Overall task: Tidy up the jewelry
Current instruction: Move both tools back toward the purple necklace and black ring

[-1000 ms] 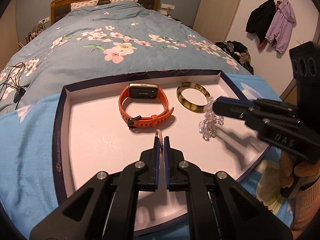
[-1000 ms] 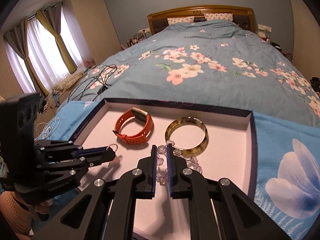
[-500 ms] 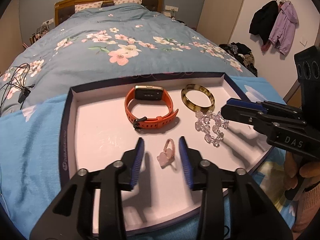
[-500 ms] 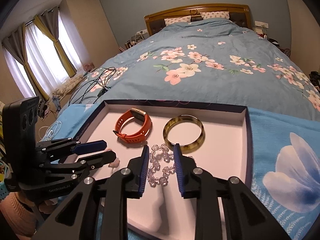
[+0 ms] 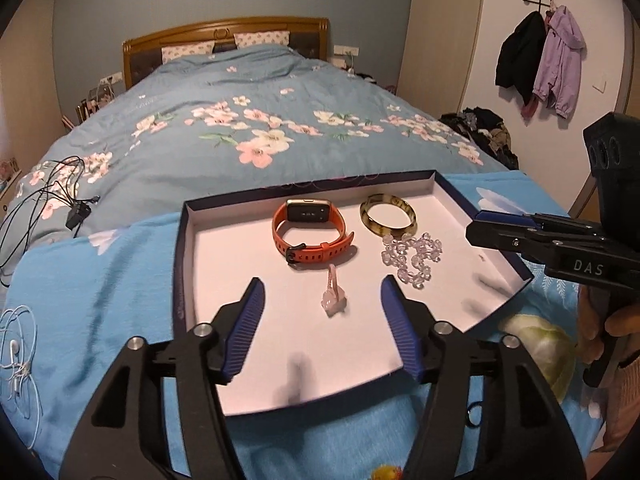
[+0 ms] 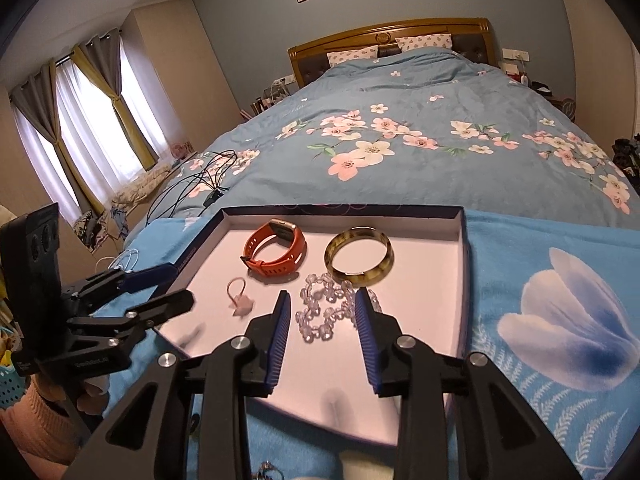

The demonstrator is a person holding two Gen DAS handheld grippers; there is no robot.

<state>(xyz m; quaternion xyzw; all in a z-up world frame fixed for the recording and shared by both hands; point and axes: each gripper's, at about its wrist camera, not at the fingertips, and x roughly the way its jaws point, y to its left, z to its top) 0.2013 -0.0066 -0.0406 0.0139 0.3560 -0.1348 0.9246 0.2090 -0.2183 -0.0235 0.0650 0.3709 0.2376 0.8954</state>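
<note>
In the left wrist view, a shallow tray [image 5: 452,196] is lying on a blue cloth at the foot of a bed, and four pieces are sitting on its pale floor: an orange watch [image 5: 310,232] and a bangle [image 5: 388,216] side by side at the back, a bead bracelet [image 5: 412,256] just in front of the bangle, and a small pink ring [image 5: 333,296] nearer the camera. The left gripper [image 5: 322,320] is hanging over the tray's near half, its fingers having just been opening and now standing wide apart, with the ring lying loose between them, untouched. The right gripper [image 5: 476,226] is reaching in from the right edge. In the right wrist view, the right gripper [image 6: 322,320] is hovering over the bracelet [image 6: 328,312]; its fingers have just been opening too and are standing apart on either side of the beads, not pinching them. The ring [image 6: 240,300] is resting left of the beads, and the left gripper [image 6: 176,286] is sitting at the tray's left rim [image 6: 464,280]. Judging from this, all visible pieces are already in the tray, so the sorting is looking nearly or fully done.
</note>
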